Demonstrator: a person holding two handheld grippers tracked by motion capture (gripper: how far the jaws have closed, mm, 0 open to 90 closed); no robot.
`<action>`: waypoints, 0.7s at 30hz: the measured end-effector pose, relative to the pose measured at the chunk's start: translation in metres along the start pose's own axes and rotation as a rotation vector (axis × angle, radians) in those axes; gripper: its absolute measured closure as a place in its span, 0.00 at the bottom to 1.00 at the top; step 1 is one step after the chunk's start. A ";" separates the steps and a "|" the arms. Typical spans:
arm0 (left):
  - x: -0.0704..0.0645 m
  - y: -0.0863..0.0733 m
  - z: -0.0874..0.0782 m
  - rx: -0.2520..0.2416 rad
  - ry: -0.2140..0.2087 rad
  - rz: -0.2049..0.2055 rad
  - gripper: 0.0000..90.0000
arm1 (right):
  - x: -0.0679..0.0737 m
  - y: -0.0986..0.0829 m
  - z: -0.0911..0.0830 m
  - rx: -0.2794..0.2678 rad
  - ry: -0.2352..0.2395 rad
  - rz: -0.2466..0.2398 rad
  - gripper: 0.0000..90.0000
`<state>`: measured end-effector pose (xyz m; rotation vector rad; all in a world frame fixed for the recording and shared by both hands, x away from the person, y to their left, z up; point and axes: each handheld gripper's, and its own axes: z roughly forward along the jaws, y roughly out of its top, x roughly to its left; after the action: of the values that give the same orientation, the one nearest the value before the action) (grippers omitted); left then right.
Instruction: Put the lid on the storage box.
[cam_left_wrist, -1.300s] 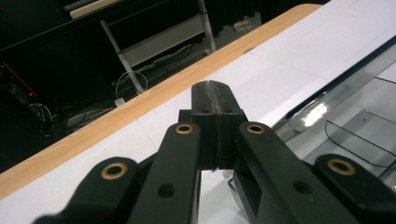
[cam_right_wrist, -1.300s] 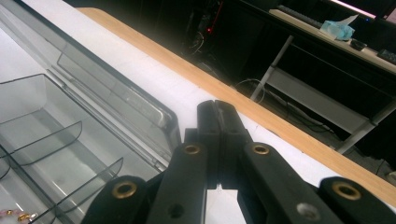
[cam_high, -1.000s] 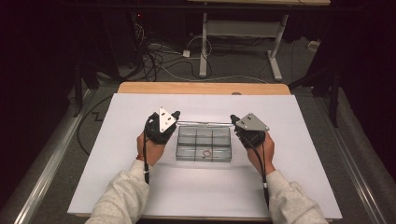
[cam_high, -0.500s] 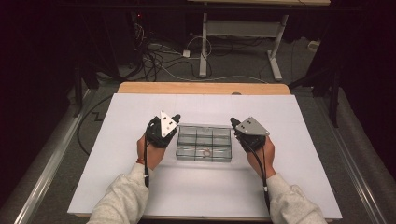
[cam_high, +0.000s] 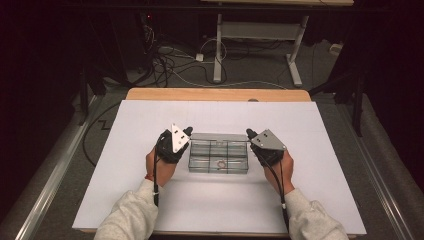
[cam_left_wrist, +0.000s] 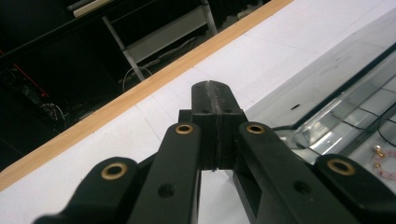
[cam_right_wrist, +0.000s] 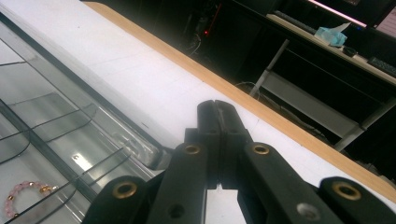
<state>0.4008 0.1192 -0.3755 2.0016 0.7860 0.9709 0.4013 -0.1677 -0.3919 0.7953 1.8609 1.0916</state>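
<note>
A clear plastic compartment box (cam_high: 205, 151) lies at the middle of the white table top (cam_high: 220, 112), with its transparent lid (cam_high: 219, 136) along the far side. A pink bead bracelet (cam_high: 220, 164) rests in a near compartment; it is also in the right gripper view (cam_right_wrist: 22, 193). My left gripper (cam_high: 188, 131) sits at the box's far left corner, its jaws pressed together (cam_left_wrist: 214, 89) with nothing between them. My right gripper (cam_high: 248, 132) is at the far right corner, likewise shut and empty (cam_right_wrist: 217, 106). The clear lid edge (cam_left_wrist: 327, 93) runs just beside each tip.
The table's wooden far edge (cam_high: 215, 94) lies beyond the white sheet. Behind it are cables (cam_high: 170, 60) on the floor and a white desk frame (cam_high: 255, 35). White surface surrounds the box on every side.
Both grippers have drifted a little toward the person, staying at the box's far corners. The box looks shorter front to back than a second ago.
</note>
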 end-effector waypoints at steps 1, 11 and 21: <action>0.000 0.000 0.000 0.000 0.000 0.000 0.97 | 0.000 -0.001 0.000 -0.001 0.001 -0.005 1.00; -0.005 -0.006 -0.003 0.007 0.000 0.017 0.97 | 0.005 -0.006 -0.003 0.001 -0.005 -0.005 1.00; -0.008 -0.012 -0.005 0.014 0.001 0.028 0.97 | 0.010 -0.012 -0.006 -0.001 -0.019 -0.020 1.00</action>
<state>0.3903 0.1206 -0.3861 2.0291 0.7693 0.9843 0.3898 -0.1665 -0.4040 0.7819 1.8489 1.0689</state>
